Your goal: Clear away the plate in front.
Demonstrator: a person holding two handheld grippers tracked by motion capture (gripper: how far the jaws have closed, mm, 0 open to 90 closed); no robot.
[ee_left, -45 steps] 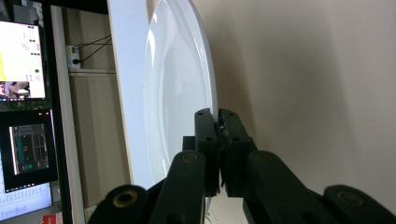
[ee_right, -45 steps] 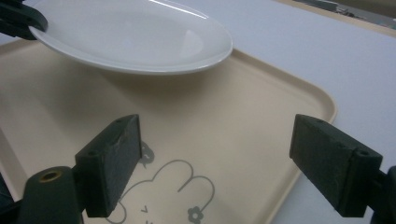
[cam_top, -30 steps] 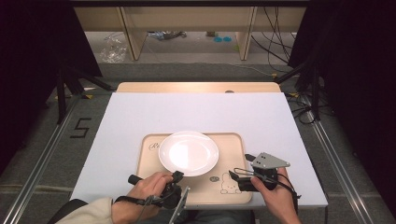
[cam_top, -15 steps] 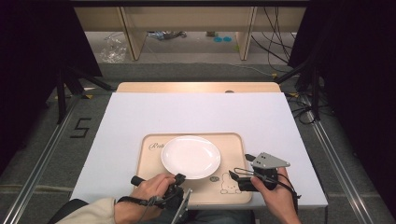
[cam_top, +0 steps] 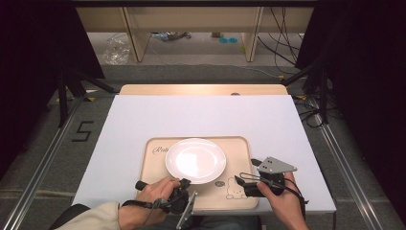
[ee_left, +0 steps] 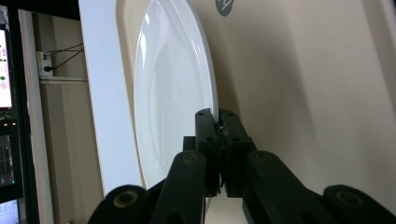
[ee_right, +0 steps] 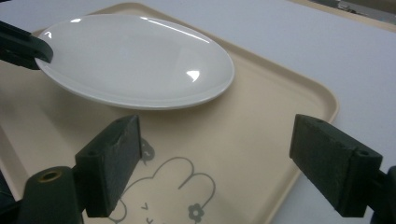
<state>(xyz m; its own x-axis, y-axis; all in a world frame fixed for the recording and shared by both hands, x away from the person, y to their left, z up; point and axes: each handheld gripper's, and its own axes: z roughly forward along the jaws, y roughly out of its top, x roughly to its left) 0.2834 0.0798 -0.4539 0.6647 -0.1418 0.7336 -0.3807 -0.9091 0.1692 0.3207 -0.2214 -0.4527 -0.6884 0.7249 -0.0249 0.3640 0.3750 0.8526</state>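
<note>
Left fingers: the left gripper (ee_left: 218, 122) is clamping the plate (ee_left: 173, 88) by its near rim, one pad over the rim and one under it; the jaws are standing almost together with only the thin edge between them.
Right fingers: the right gripper (ee_right: 215, 163) is standing wide apart and grasping nothing; its pads (ee_right: 112, 161) are hanging over the tray (ee_right: 261, 126) by the printed rabbit (ee_right: 180, 189).
Plate place: in the high view the plate (cam_top: 195, 160) is sitting on the tray (cam_top: 242, 146), toward its middle and left, the rabbit (cam_top: 233, 189) just beside its near right edge.
Plate attitude: in the right gripper view its near edge is looking clear of the tray, with a shadow under it, so I am judging it to be lifted or tipped at the gripped side; whether the far edge is touching the tray I cannot tell.
Pointing: the bowl face is looking up, slightly tilted.
Long axis: none to speak of, the plate being round; only the flat plane is mattering, and it is lying close to level.
Risk, slip: a smooth glazed rim held at one spot is likely to pivot or slide out between the pads, since all the weight is hanging beyond the grip.
Risk, knock: a drop would be striking the tray and could chip the plate.
Risk, drag: pulling low could be scraping the far edge and shifting the tray on the table (cam_top: 143, 120).
Risk, right side: the idle right gripper is near and could be bumping the rim.
</note>
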